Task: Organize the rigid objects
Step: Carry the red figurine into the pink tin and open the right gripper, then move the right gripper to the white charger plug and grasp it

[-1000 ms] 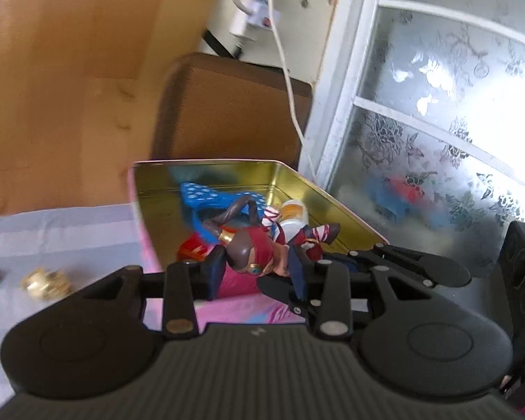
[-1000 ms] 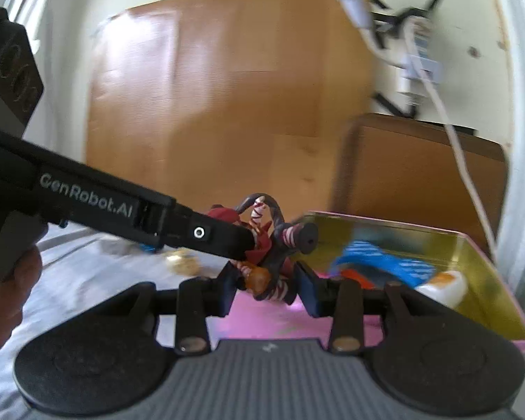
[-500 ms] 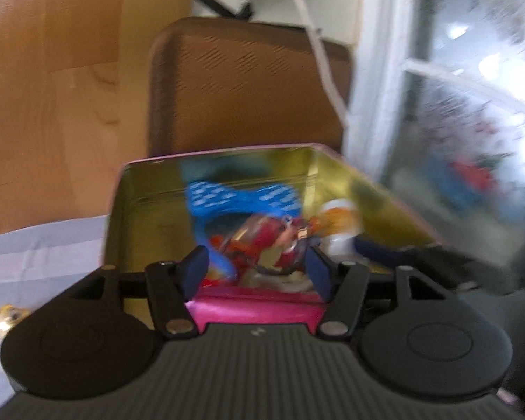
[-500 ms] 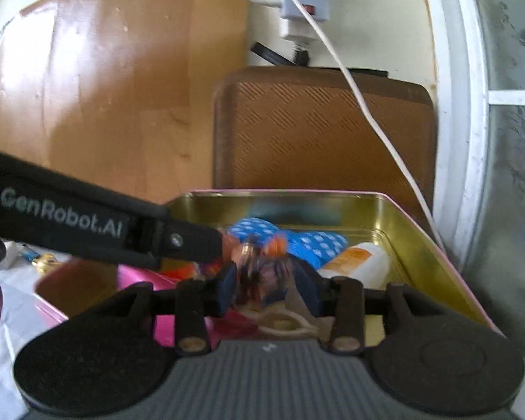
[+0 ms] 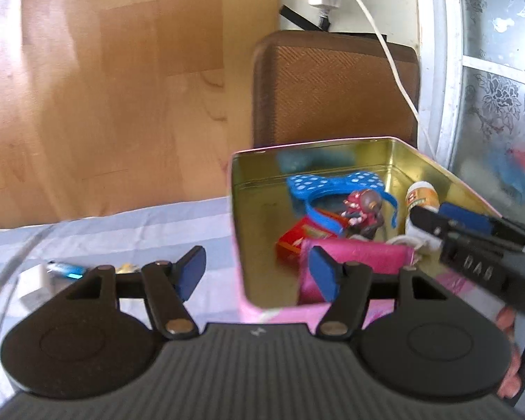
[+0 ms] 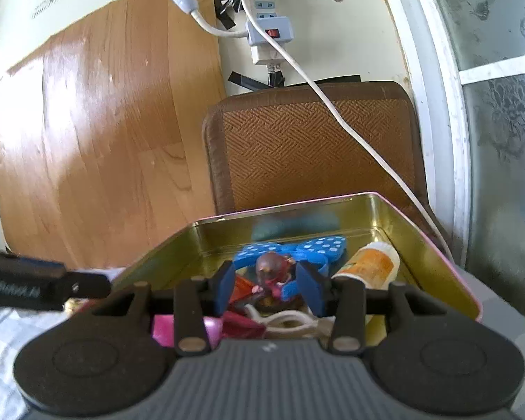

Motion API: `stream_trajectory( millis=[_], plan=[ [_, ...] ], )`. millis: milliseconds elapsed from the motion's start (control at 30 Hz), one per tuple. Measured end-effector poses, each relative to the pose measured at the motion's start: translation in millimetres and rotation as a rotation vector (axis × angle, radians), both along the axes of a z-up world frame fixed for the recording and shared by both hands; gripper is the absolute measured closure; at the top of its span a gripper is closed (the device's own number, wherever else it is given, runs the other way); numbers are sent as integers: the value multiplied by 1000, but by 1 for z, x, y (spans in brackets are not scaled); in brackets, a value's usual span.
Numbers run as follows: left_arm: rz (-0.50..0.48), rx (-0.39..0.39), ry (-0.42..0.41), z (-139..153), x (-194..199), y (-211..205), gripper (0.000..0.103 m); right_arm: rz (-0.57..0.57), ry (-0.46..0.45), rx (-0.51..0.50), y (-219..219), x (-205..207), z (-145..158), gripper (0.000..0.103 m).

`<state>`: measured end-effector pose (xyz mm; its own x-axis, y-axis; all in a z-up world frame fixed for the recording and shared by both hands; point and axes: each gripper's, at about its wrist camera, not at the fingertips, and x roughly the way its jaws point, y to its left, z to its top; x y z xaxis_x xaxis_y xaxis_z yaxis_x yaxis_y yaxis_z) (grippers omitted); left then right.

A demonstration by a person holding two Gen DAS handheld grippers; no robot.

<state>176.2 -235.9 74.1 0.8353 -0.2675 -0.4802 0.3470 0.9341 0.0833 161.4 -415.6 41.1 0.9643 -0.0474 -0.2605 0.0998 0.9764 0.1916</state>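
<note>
Left claw (image 5: 255, 273) just opening wide, gripping nothing, presumably since figurine (image 5: 362, 206) ahead lies stowed inside tin (image 5: 238, 210).

Sunlit wood-panel wall (image 6: 98, 133), brown woven chair back (image 6: 311, 147), frosted floral window (image 5: 500, 80)

Daylight enters through the frosted window (image 5: 500, 80) on the right, so both views are bright. Glare washes the wooden floor (image 5: 87, 70) left of the gold tin (image 5: 238, 217), whose inner walls mirror blurred colours. Fisheye bending curves the window frame. The left-wrist view is softer, smeared towards its right edge.
</note>
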Motion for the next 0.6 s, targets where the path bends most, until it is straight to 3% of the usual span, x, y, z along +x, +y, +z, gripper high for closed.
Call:
stream_trajectory(
  millis=[333,600],
  plan=[
    [62,25,-27,-10,-30,52,32,50,-46,92,37,-46,5,60],
    [177,4,22,-38,-36,126,32,167,-20,55,90,-57,10,58]
  ],
)
